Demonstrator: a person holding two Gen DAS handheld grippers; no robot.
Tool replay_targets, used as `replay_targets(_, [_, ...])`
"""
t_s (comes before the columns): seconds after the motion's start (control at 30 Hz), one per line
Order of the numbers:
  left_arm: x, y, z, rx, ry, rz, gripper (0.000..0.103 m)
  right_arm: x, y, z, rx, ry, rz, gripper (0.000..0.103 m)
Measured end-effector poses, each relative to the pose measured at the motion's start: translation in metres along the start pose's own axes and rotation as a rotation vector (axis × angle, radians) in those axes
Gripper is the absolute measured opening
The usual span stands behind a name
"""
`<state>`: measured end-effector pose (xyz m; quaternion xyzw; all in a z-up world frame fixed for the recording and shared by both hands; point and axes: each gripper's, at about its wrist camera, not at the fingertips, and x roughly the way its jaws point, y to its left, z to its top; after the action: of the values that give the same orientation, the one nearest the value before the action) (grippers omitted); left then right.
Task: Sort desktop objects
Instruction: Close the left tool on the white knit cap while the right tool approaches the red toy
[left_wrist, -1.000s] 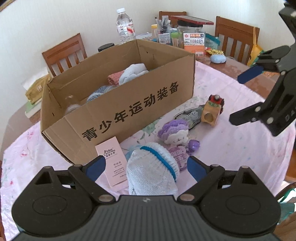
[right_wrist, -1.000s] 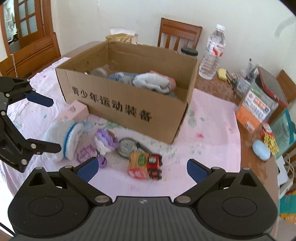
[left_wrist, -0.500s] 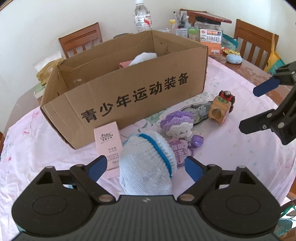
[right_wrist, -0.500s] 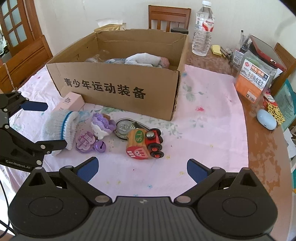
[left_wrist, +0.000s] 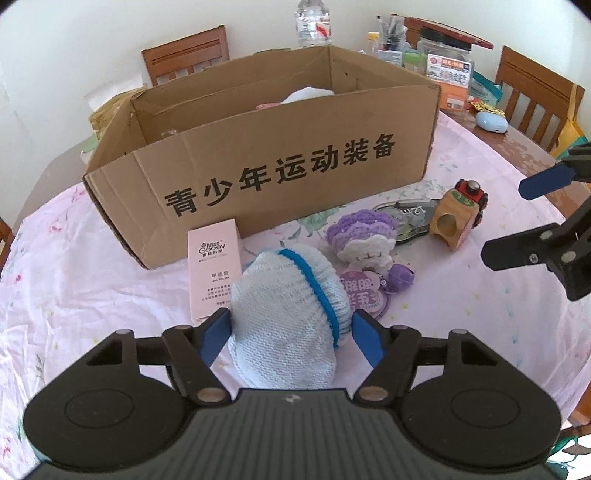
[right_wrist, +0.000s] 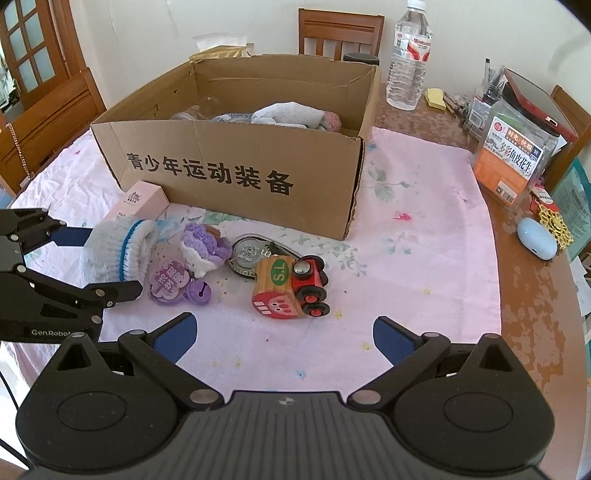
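Near the table's (left_wrist: 74, 280) front edge, the left gripper (left_wrist: 290, 332) is closing around the knitted sock (left_wrist: 284, 314), pads seemingly just touching; soft yarn risks slipping. Right gripper (right_wrist: 282, 334) is hanging wide, empty.

Knitted wool sock (left_wrist: 284, 314), matt cardboard box (left_wrist: 280, 173), cotton tablecloth (left_wrist: 92, 295).

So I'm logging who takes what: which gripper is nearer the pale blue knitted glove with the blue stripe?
Left. The left gripper straddles the pale blue knitted glove, jaws closing on it. The right gripper hangs open off to the side, nearer the wooden toy train.
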<state>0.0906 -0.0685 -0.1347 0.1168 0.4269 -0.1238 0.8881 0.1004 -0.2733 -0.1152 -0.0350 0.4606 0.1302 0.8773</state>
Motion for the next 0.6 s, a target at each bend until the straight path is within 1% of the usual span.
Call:
replay_targets(0.1, [0.000,0.000,0.000,-0.012,-0.003,-0.001,0.068,0.002,0.000,0.003,-0.004,-0.008,-0.007,0.103])
replay_targets(0.13, [0.000,0.001,0.000,-0.017,0.000,-0.009,0.064,0.003,-0.001,0.005,-0.004,-0.010,-0.009,0.103])
replay_targets(0.17, [-0.001,0.002,-0.001,-0.025,0.000,-0.013,0.063,0.004,-0.002,0.006,-0.004,-0.013,-0.012,0.103])
replay_targets(0.47, [-0.003,0.006,0.000,-0.057,0.007,-0.046,0.061,0.019,-0.013,0.028,-0.002,-0.048,-0.057,0.103])
replay_targets(0.6, [-0.003,0.007,0.000,-0.069,0.008,-0.057,0.061,0.030,-0.019,0.037,0.001,-0.048,-0.099,0.103])
